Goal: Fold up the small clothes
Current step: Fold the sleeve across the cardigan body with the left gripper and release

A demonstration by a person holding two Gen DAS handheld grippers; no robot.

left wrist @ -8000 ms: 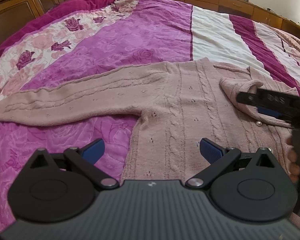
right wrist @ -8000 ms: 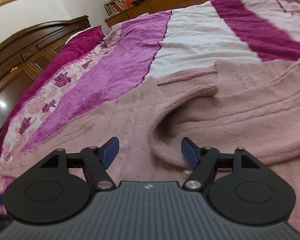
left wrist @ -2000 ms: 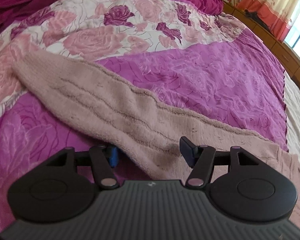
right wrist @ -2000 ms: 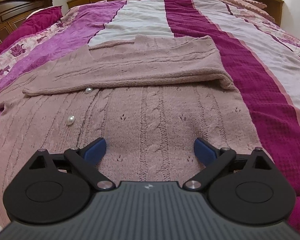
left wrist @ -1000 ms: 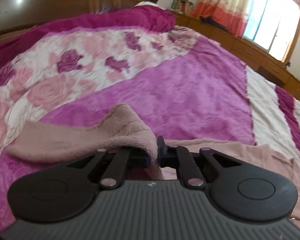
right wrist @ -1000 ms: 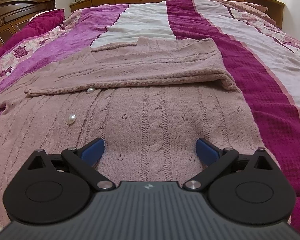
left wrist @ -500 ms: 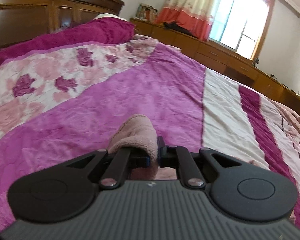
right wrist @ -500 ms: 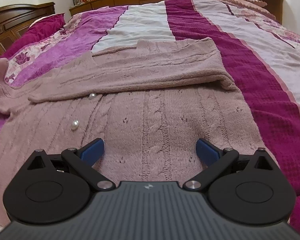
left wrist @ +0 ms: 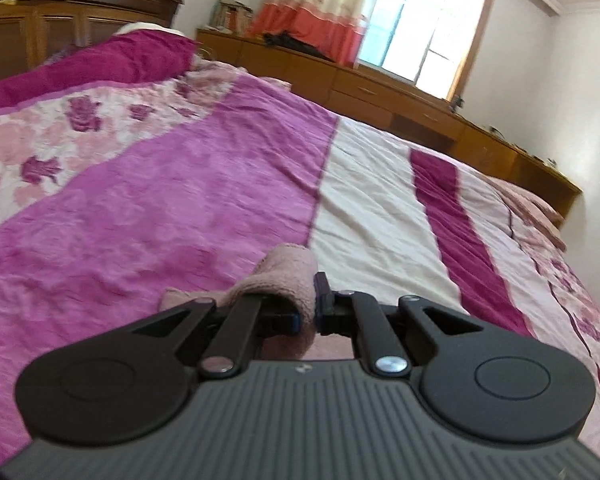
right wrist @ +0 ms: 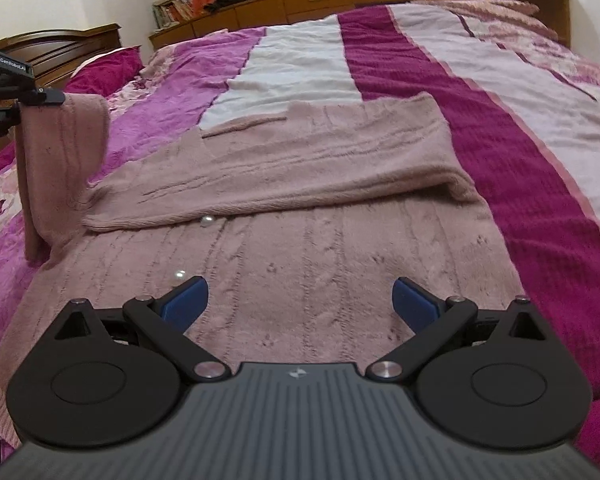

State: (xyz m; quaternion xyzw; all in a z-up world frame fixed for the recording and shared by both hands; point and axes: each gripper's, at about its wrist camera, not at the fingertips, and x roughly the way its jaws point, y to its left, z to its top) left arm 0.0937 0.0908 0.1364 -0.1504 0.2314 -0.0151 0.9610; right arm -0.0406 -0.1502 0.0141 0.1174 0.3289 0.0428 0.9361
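A dusty pink cable-knit cardigan (right wrist: 308,248) with pearl buttons lies flat on the bed. Its right sleeve (right wrist: 300,168) is folded across the chest. My left gripper (left wrist: 309,308) is shut on the left sleeve (left wrist: 288,276), whose cuff bulges over the pinch. In the right wrist view the left gripper (right wrist: 40,98) holds that sleeve (right wrist: 60,168) lifted at the far left, hanging down to the cardigan's shoulder. My right gripper (right wrist: 300,300) is open and empty, low over the cardigan's lower body.
The bed has a magenta, white and floral striped cover (right wrist: 520,152). A dark wooden headboard (left wrist: 60,24) is at the left. A low wooden cabinet (left wrist: 400,96) runs along the far side under a window (left wrist: 420,32) with orange curtains.
My left gripper closed on the left sleeve, lifted it off the bed and carried it up and toward the cardigan's body. My right gripper stayed open over the hem.
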